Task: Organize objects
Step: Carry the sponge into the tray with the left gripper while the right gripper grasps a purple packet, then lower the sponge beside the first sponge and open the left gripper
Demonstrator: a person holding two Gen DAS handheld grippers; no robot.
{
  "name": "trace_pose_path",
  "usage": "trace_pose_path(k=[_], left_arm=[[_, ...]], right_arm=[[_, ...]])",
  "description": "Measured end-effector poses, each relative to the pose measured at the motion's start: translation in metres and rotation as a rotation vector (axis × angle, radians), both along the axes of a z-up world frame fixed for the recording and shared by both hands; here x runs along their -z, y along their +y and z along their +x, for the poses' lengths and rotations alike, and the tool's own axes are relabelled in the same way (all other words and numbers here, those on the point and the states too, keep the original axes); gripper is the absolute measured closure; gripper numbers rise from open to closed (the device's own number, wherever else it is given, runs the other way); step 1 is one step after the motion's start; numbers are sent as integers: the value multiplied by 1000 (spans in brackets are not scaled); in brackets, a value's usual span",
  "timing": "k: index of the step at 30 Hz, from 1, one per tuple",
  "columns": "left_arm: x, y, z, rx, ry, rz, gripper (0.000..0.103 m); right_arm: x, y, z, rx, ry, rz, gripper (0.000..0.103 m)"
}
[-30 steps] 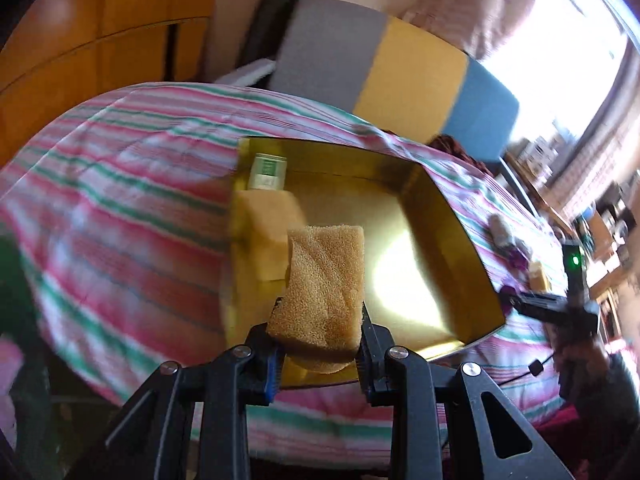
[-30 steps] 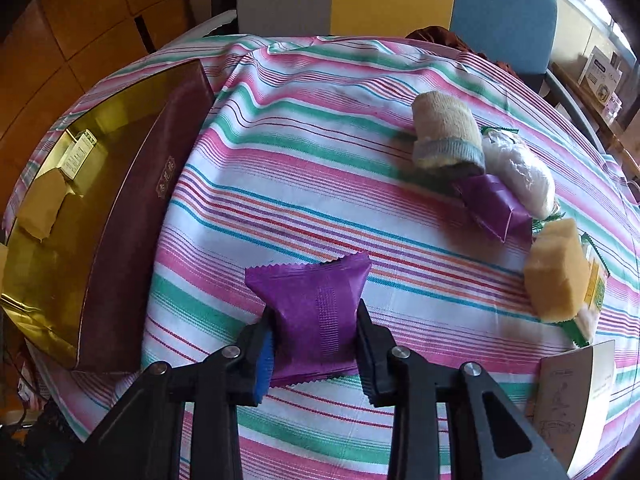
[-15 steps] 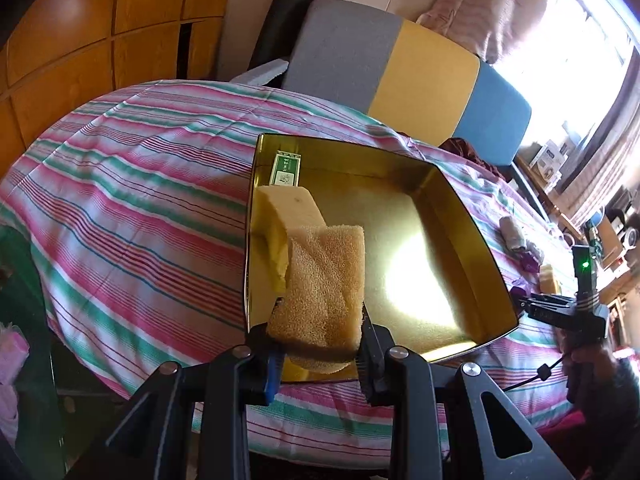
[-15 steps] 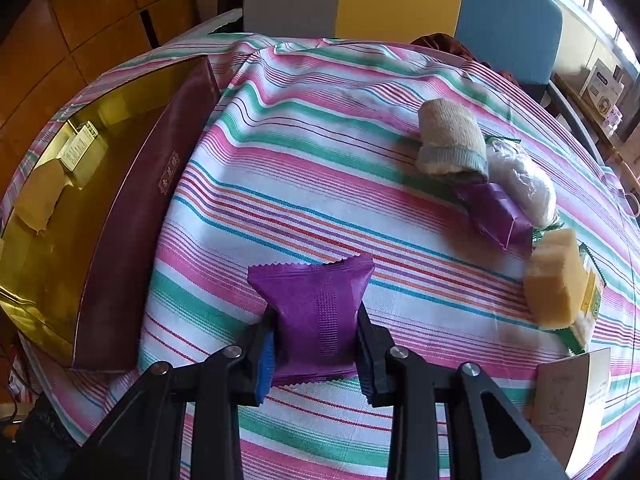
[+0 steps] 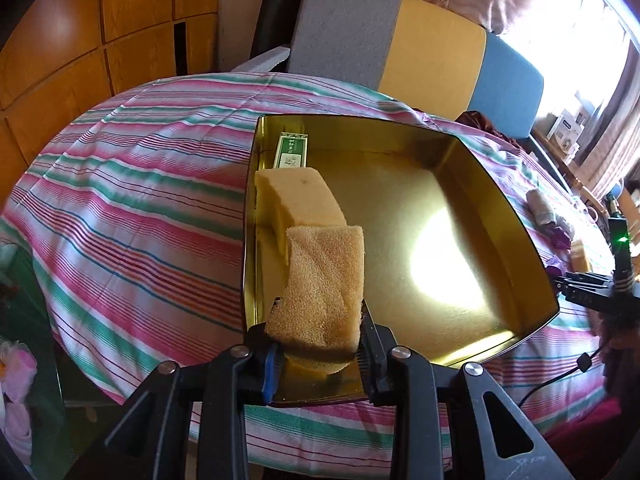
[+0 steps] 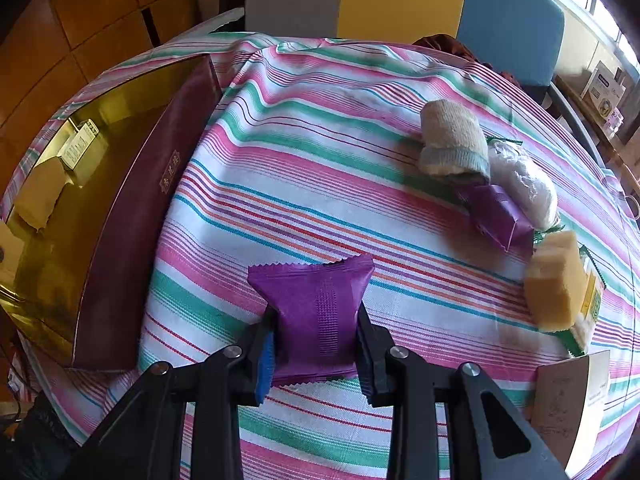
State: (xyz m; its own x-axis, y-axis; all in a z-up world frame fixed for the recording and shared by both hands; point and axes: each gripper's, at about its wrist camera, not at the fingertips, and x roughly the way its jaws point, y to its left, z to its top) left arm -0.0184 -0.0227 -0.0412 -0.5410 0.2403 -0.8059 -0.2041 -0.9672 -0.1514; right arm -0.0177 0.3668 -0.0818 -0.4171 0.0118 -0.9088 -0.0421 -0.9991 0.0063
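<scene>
Wood-panelled walls [image 5: 100,40] close the room on one side, and a bright window [image 5: 576,20] glares on the other. A seat back in grey, yellow and blue panels [image 5: 420,52] stands behind the bench [image 5: 140,200], which is draped in a cloth of pink, green and white stripes. On the cloth sits a wide gold tin [image 5: 500,200] with dark red outer walls; a pale sponge [image 5: 300,200] and a small green-and-white packet [image 5: 291,152] lie along its left wall. The left gripper [image 5: 320,354] hangs over the tin's near edge, its jaws just easing apart, a coarse tan sponge [image 5: 326,288] between them. The right gripper [image 6: 316,350] pinches a purple packet [image 6: 316,312] above the cloth. Well apart lie a rolled beige cloth [image 6: 452,144], a second purple packet [image 6: 500,216] and a yellow sponge [image 6: 554,284].
</scene>
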Motion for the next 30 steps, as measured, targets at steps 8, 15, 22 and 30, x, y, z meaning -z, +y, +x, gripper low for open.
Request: trace_pose_path(k=[8, 15, 22, 30], left_arm=[[-9, 0, 11, -16, 72, -48, 42], [-13, 2, 13, -29, 106, -82, 42], [-24, 0, 14, -48, 149, -90, 42], [-30, -5, 13, -63, 165, -86, 42]], right_arm=[[-1, -1, 3, 2, 0, -1, 70], [-1, -1, 2, 1, 1, 2, 70], [-4, 1, 5, 19, 13, 13, 70], [-33, 3, 10, 57, 82, -32, 70]])
